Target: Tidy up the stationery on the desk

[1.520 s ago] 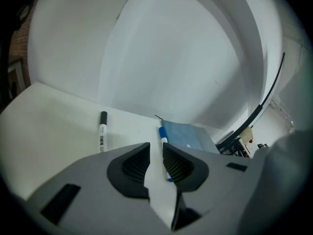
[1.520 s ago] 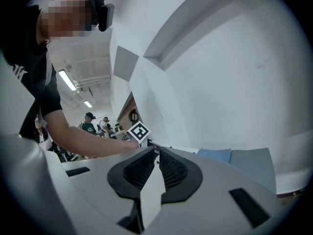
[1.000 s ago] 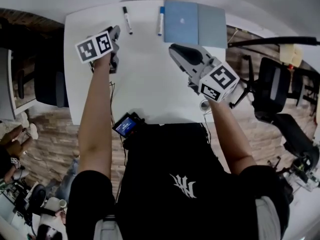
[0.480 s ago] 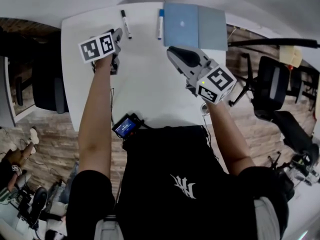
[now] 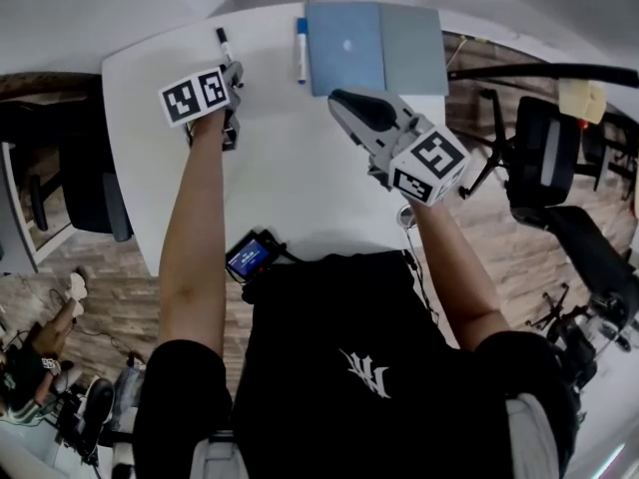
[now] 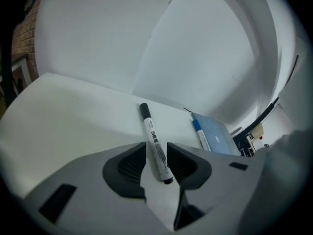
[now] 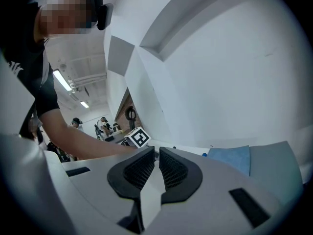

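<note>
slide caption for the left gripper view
Left hand-held gripper, jaws apart, lined up on a black marker on the white desk.

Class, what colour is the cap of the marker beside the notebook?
Blue cap; clearest in the left gripper view.

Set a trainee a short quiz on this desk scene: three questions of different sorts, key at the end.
1. Multiple choice: what lies between the jaws of the left tool?
A) an eraser
B) the black-capped marker
C) nothing

2. True or false: the jaws of the right tool stand wide apart.

3. Fill in the blank: in the head view, the blue-capped marker lies just to the ___ of the blue notebook.

Key: 1 B. 2 false; they are nearly together with nothing between them. 3 left.
</note>
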Motion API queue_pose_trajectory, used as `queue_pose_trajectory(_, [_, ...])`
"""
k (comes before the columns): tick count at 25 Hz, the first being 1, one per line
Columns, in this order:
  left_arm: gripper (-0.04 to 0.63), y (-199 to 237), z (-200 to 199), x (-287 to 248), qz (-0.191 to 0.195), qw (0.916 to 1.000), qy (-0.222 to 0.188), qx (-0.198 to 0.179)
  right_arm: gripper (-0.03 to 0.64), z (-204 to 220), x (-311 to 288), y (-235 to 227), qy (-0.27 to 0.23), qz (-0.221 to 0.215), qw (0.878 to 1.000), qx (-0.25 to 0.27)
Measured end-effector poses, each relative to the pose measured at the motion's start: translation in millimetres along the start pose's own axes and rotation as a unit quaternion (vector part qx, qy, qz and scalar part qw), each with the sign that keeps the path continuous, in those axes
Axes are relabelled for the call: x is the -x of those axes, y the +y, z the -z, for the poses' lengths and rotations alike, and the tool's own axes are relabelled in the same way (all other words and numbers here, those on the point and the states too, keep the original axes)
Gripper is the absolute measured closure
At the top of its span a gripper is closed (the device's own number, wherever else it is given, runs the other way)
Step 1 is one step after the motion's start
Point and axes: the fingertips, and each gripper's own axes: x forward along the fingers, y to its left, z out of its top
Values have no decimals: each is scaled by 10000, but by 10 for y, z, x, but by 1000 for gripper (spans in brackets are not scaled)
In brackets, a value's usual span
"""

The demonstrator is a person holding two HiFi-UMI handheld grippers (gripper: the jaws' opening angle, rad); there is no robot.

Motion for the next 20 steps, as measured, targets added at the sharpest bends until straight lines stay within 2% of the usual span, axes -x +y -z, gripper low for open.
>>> queue_pose_trajectory(9, [520,72,10,5,-319,9993,34,-190,566,29,42,-55,-67,44,9999,-76])
queue_pose_trajectory(20, [526,-47,-30,40,-171,9998,-50,-68,566,35,157,-73,-54,85,9999,-39])
